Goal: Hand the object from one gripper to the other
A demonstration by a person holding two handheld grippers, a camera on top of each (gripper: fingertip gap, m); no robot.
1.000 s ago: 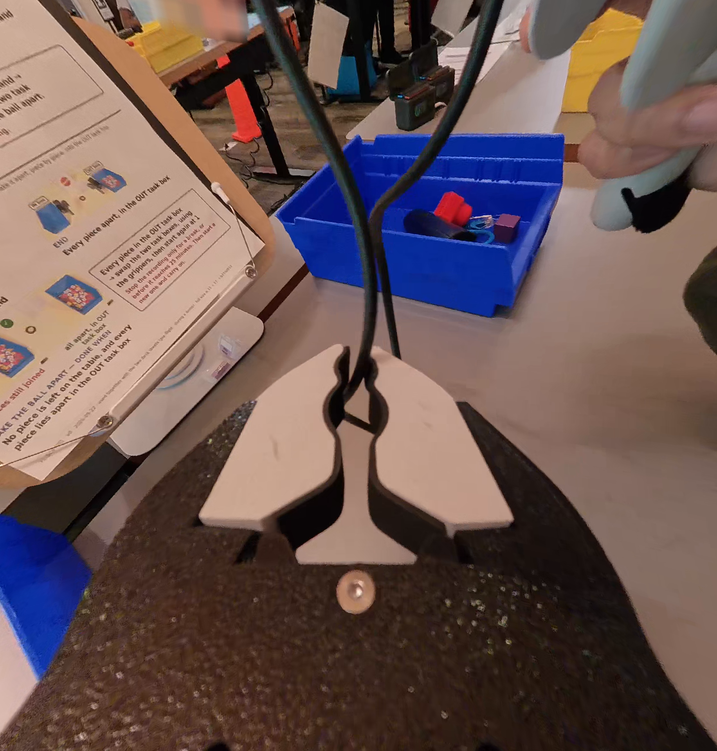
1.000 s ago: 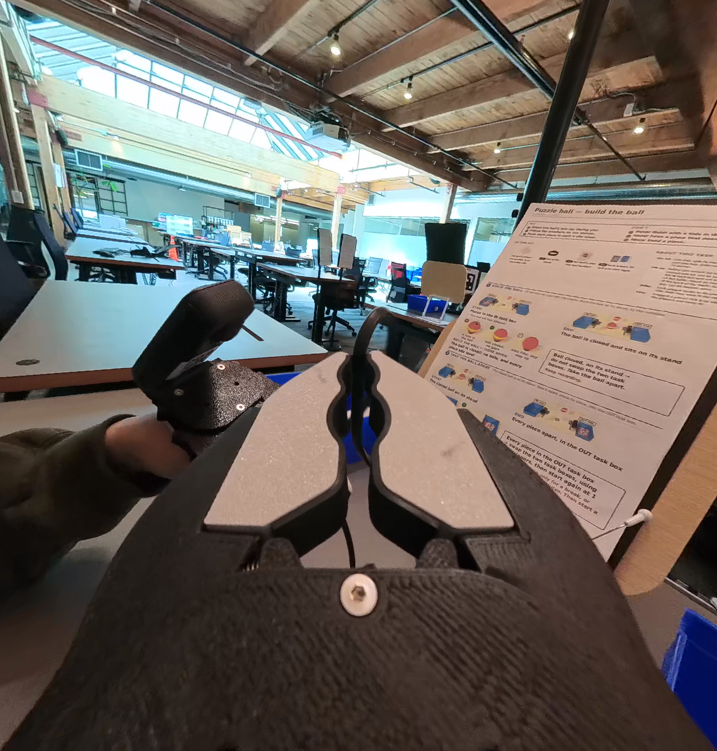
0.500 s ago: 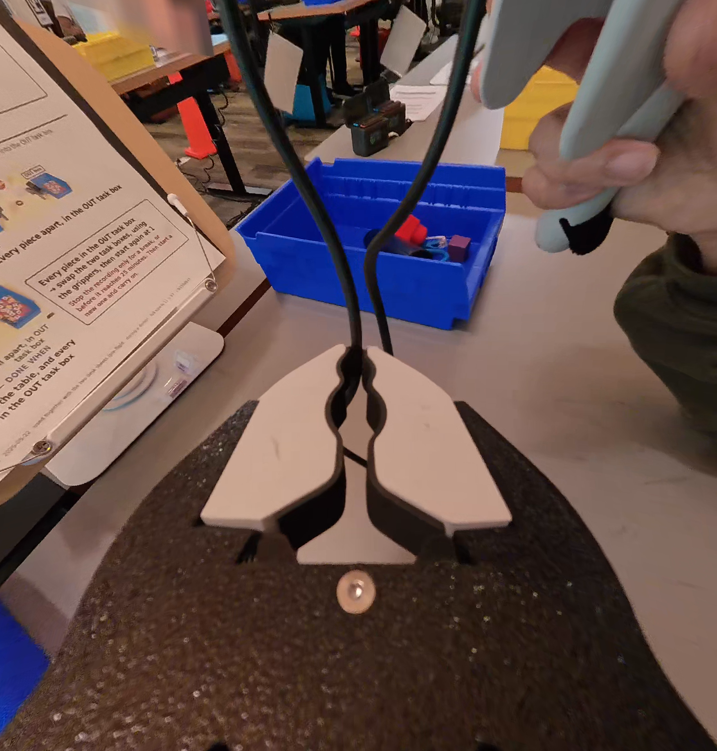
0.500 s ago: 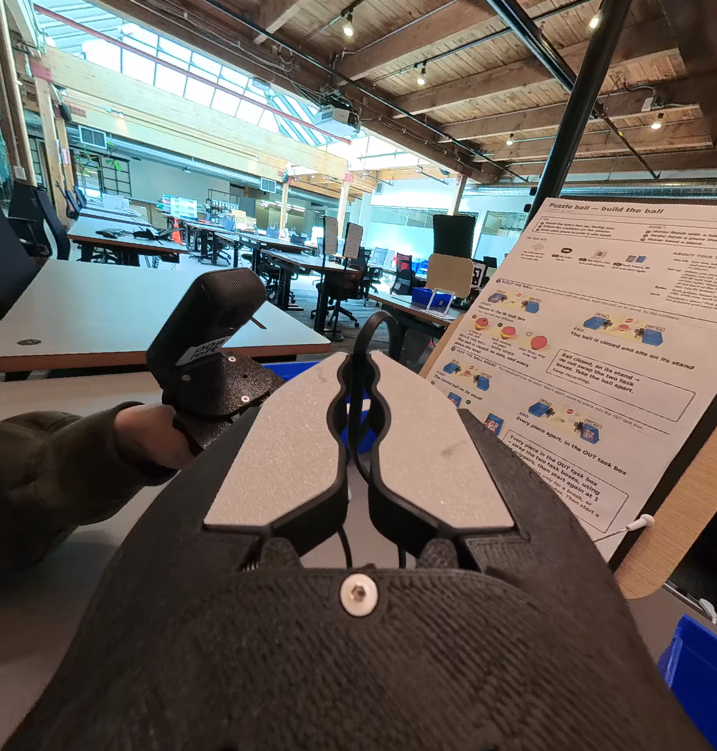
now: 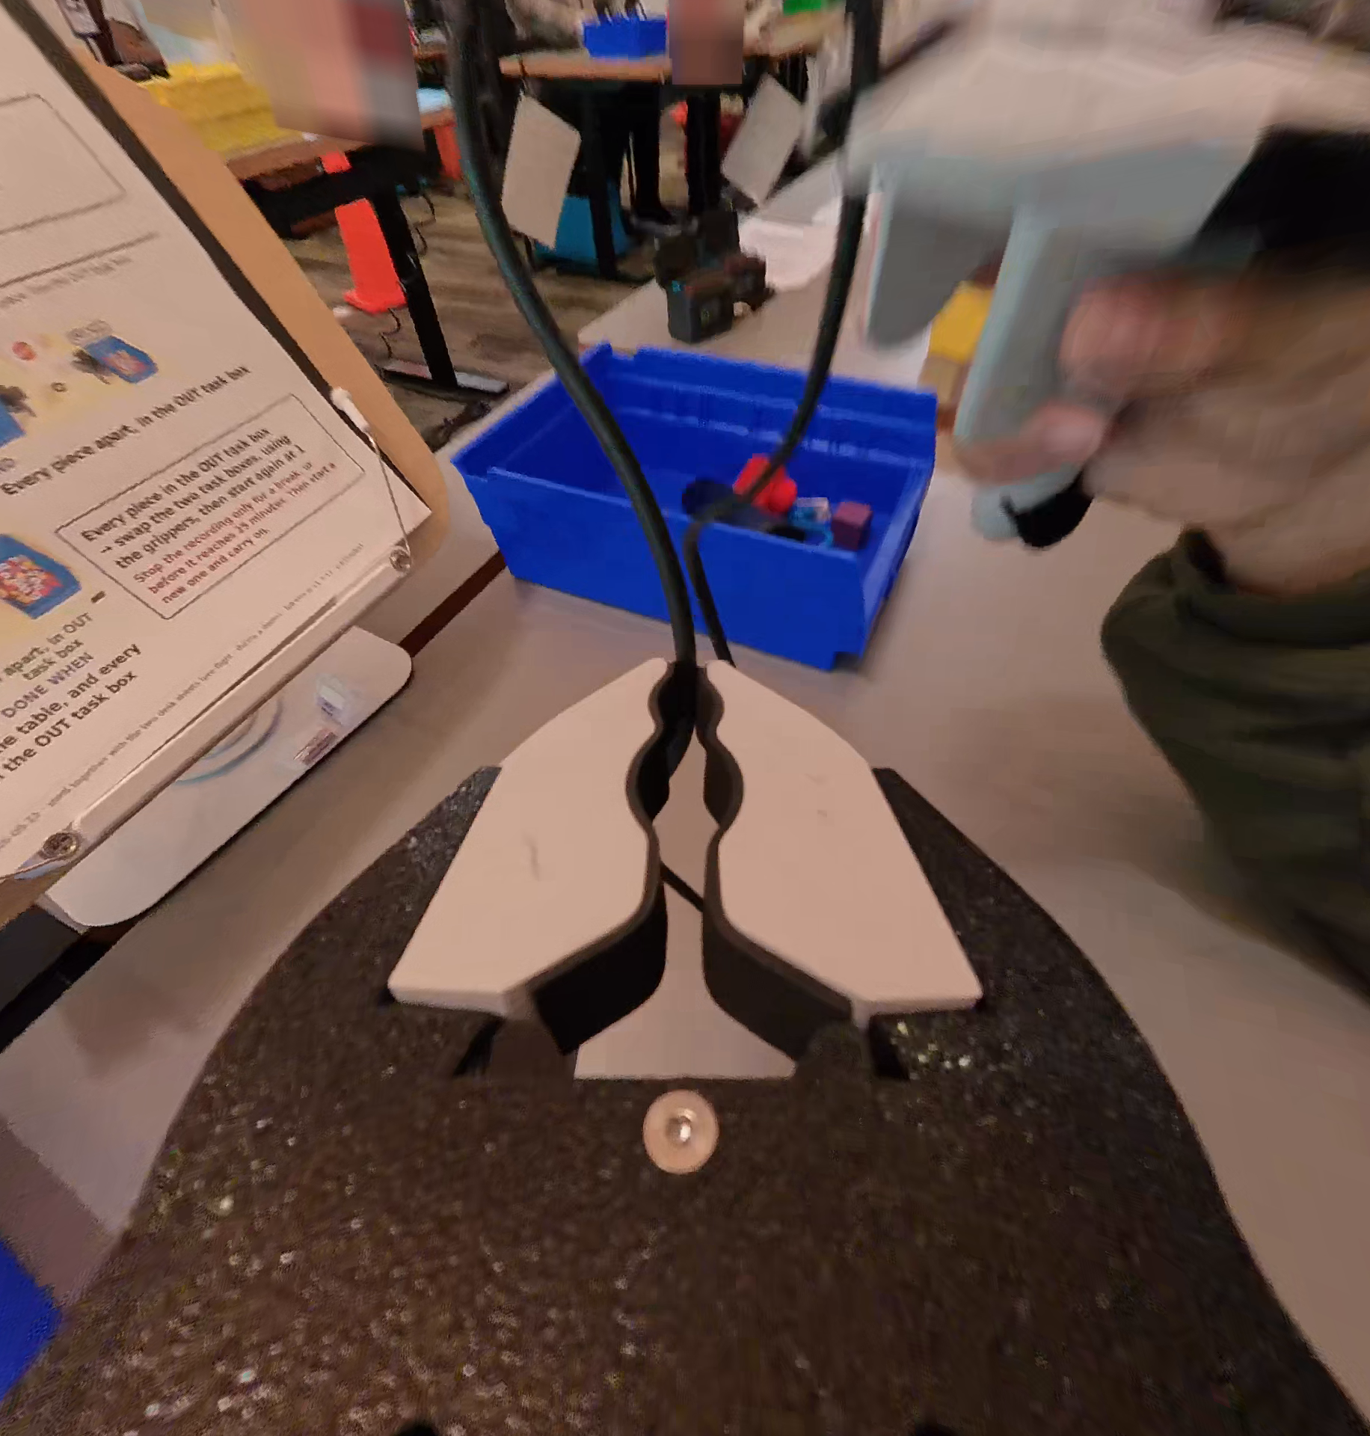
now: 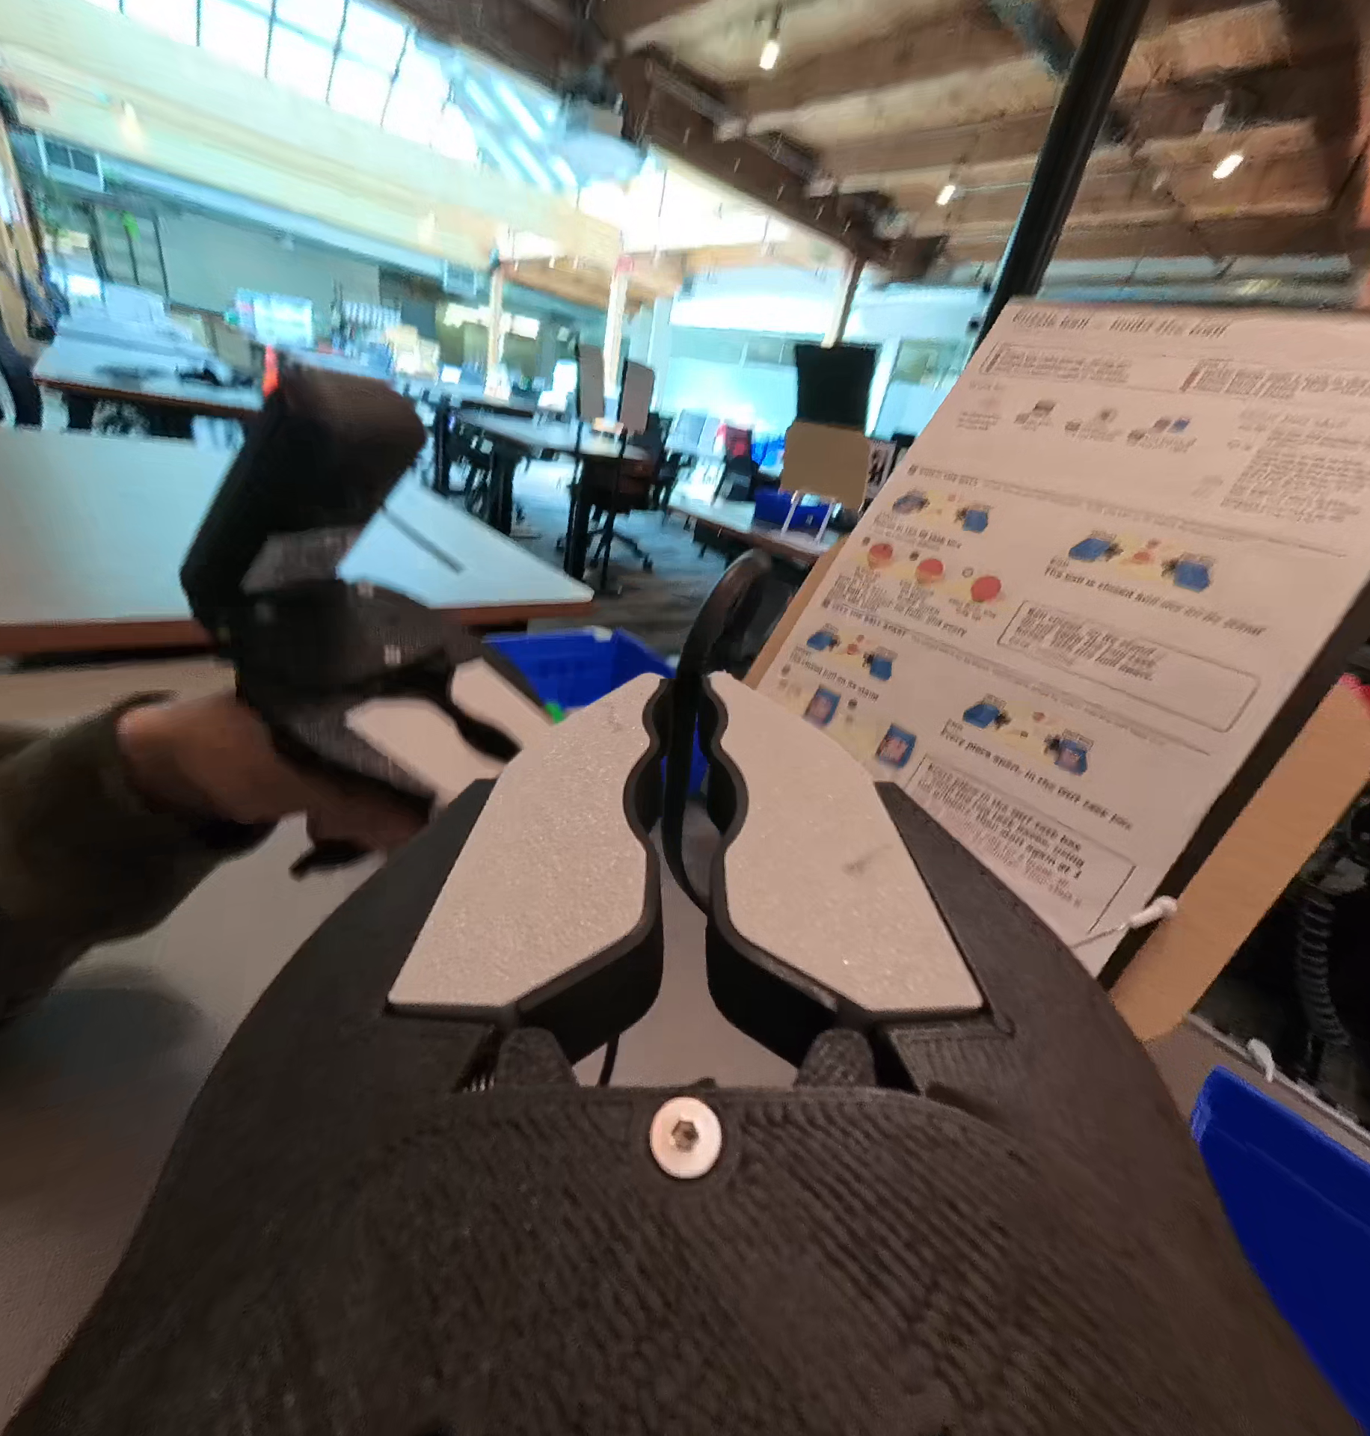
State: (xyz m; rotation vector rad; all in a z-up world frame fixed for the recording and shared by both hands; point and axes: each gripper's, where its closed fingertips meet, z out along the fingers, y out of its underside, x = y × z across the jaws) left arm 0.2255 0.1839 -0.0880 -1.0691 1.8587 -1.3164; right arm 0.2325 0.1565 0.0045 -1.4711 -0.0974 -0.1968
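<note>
A thin black cable (image 5: 635,497) runs up in a loop from my left gripper (image 5: 686,676), which is shut on it at the fingertips. In the right wrist view the same cable (image 6: 693,660) arches out of my right gripper (image 6: 686,688), which is also shut on it. The right gripper's pale handle (image 5: 1055,233), held by a hand, shows blurred at the upper right of the left wrist view. The left gripper's black body (image 6: 317,583) shows close by on the left of the right wrist view.
A blue bin (image 5: 589,528) with small coloured pieces (image 5: 767,486) stands on the grey table (image 5: 1016,777) ahead. An instruction board (image 5: 122,466) leans at the left; it also shows in the right wrist view (image 6: 1094,622). Another blue bin (image 6: 1303,1212) sits at the lower right. Some 10 cm of space lies between my two pairs of fingers.
The two grippers have moved closer together, and the left gripper now looms larger in the right wrist view. Both stay shut on the cable. Both views are blurred by motion.
</note>
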